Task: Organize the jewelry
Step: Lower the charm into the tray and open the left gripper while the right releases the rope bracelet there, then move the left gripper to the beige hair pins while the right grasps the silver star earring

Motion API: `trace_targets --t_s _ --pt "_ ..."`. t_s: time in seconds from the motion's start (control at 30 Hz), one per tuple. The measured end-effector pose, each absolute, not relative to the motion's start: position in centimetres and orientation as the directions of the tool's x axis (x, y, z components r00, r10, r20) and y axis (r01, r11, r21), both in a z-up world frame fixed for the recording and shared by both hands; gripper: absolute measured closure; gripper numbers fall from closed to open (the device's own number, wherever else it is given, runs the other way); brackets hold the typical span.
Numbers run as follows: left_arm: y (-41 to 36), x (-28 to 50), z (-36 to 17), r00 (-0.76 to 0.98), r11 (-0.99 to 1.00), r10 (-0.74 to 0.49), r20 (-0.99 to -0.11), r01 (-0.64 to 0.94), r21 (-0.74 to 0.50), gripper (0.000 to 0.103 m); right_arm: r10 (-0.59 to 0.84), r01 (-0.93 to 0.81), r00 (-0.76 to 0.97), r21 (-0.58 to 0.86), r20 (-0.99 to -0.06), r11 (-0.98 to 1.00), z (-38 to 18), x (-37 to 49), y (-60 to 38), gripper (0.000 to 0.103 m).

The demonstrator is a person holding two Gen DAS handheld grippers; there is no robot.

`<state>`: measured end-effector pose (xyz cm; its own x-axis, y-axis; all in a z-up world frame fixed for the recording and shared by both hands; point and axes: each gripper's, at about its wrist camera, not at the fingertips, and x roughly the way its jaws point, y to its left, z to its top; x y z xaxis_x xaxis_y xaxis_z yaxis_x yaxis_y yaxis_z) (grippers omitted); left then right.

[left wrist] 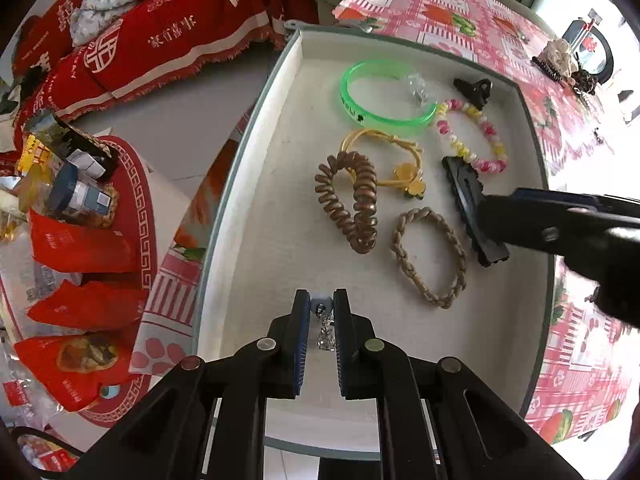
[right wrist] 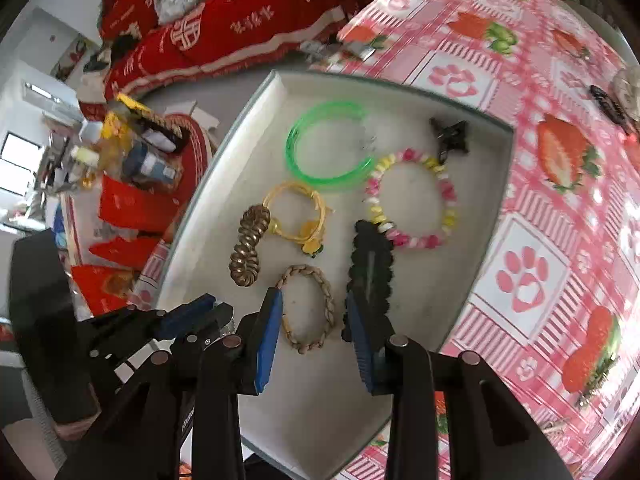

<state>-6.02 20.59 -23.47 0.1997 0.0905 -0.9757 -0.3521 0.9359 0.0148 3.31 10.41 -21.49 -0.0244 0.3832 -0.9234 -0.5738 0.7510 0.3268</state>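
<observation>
Left wrist view — left claw (left wrist: 321,312) hides most of a silvery trinket (left wrist: 321,307).

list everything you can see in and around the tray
tray: 1, white, on the tablecloth
bangle: 1, green, far end of tray
bead bracelet: 1, pink-yellow, far right
yellow hair tie: 1, mid tray
spiral hair tie: 1, brown, mid-left
braided band: 1, tan, near middle
large hair clip: 1, black, right side
small clip: 1, black, far corner
tablecloth: pink, paw and strawberry print
small silver piece: 1, between left jaws
left gripper: shut on it
right gripper: open, over tray
</observation>
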Motion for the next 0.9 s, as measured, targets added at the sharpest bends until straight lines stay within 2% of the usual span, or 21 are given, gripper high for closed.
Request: trace_targets --t_s 0.2,0.23,0.27,0.3,0.33,0.5,0.57,0.9 --pt "20.2 -6.0 -22.3 0.225 0.939 0.088 -0.97 -0.344 0.005 0.084 0.406 -0.513 0.042 0.329 -0.913 0.793 -19.2 3.5 6.5 0.061" --pt "20.2 -6.0 -22.3 0.224 0.939 0.088 -0.971 -0.343 0.006 0.082 0.408 -0.494 0.053 0.331 -0.912 0.804 -18.9 3.6 5.5 0.061" --pt "20.1 -5.9 -22.3 0.221 0.94 0.087 -0.971 -0.341 0.007 0.068 0.409 -0.479 0.06 0.333 -0.91 0.812 -18.7 3.6 4.8 0.061" --pt "20.1 -5.9 -22.2 0.219 0.94 0.087 -0.972 -0.342 0.007 0.019 0.409 -0.465 0.067 0.334 -0.91 0.82 -18.6 3.8 4.0 0.061" --pt "20.1 -6.0 -21.8 0.231 0.935 0.104 -0.967 -0.354 0.016 0.0 0.407 -0.45 0.076 0.333 -0.91 0.829 -18.4 3.9 3.3 0.061" --pt "19.4 -5.8 -20.6 0.267 0.943 0.128 -0.955 -0.332 0.034 0.0 0.384 -0.371 0.114 0.32 -0.916 0.872 -17.8 4.0 -0.9 0.058" --pt "18.8 -5.7 -20.2 0.269 0.948 0.142 -0.953 -0.314 0.052 0.0 0.364 -0.326 0.13 0.307 -0.922 0.894 -18.0 4.0 -3.0 0.051" --pt "12.9 -4.1 -18.5 0.295 0.986 0.089 -0.951 -0.158 0.043 0.0 0.214 -0.111 0.137 0.2 -0.967 0.973 -20.8 4.1 -11.9 0.049"
